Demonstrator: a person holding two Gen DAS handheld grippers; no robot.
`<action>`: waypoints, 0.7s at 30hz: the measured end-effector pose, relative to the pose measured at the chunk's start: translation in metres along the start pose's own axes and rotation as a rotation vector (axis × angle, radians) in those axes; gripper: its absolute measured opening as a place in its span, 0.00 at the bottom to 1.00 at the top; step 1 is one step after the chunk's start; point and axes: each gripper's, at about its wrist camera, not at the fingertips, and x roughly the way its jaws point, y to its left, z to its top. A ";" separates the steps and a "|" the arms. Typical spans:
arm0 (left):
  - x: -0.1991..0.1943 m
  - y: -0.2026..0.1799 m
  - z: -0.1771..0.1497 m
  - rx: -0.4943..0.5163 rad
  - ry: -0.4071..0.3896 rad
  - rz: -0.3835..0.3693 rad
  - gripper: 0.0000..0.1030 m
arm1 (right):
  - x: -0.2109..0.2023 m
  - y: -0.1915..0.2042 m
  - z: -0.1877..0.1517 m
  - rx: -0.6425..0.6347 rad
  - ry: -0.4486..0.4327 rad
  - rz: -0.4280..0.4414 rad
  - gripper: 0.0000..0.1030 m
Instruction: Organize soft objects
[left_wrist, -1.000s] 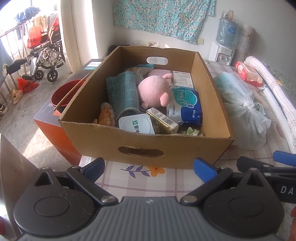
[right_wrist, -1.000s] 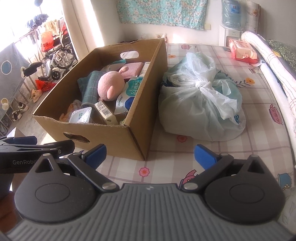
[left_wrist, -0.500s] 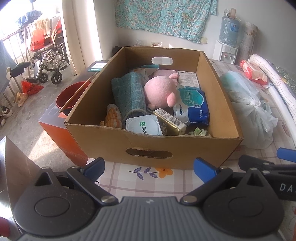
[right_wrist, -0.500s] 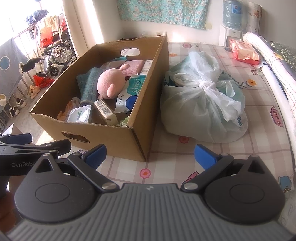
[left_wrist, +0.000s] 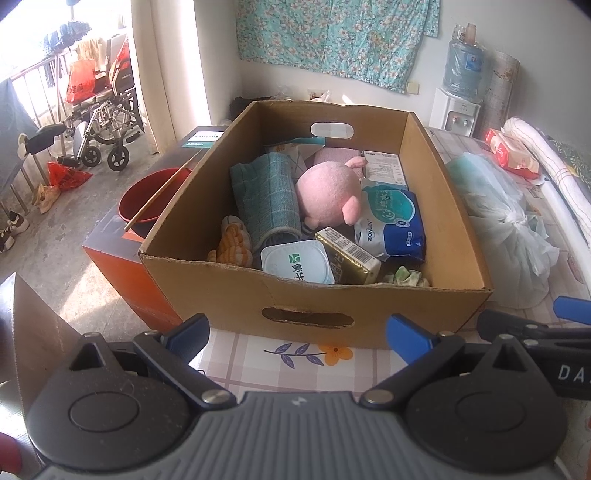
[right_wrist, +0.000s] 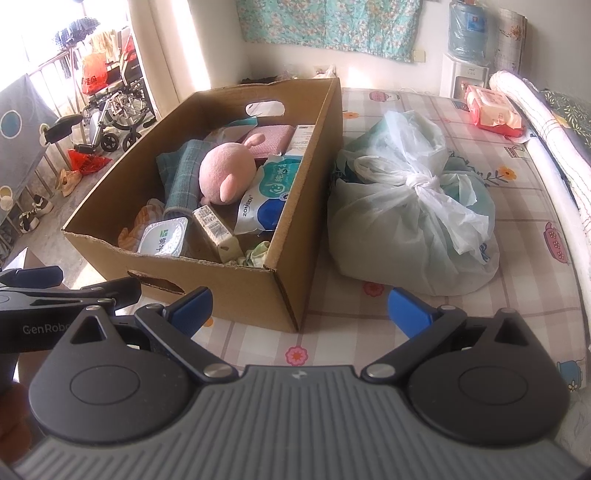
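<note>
A cardboard box (left_wrist: 454, 206) (right_wrist: 291, 221) stands on the patterned bed sheet. Inside lie a pink plush toy (left_wrist: 328, 194) (right_wrist: 225, 173), a rolled teal cloth (left_wrist: 266, 192) (right_wrist: 184, 177), an orange striped soft item (left_wrist: 232, 245), a blue-and-white soft pack (left_wrist: 391, 221) (right_wrist: 266, 195), a white tub (left_wrist: 295, 260) and a gold carton (left_wrist: 347, 254). My left gripper (left_wrist: 297, 334) hangs open before the box's near wall, holding nothing. My right gripper (right_wrist: 299, 308) is open and empty by the box's near right corner.
A knotted white plastic bag (right_wrist: 410, 218) (left_wrist: 506, 225) lies right of the box. A red wipes pack (right_wrist: 493, 114) and a rolled quilt (right_wrist: 535, 114) sit along the right edge. Left of the bed are an orange box (left_wrist: 125, 266), a red basin (left_wrist: 147, 201) and a wheelchair (left_wrist: 99, 125).
Both grippers have drawn back slightly and risen, so the box sits a little farther off and more centred. Both stay open; nothing in the box moved.
</note>
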 end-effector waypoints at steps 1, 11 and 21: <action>0.000 0.000 0.000 0.000 -0.001 -0.001 0.99 | 0.000 0.000 0.001 0.000 0.000 0.000 0.99; 0.001 0.001 0.003 0.000 0.001 0.000 0.99 | 0.002 0.001 0.004 0.005 0.007 0.002 0.99; 0.002 0.001 0.003 -0.001 0.003 0.000 0.99 | 0.003 0.000 0.004 0.005 0.008 0.001 0.99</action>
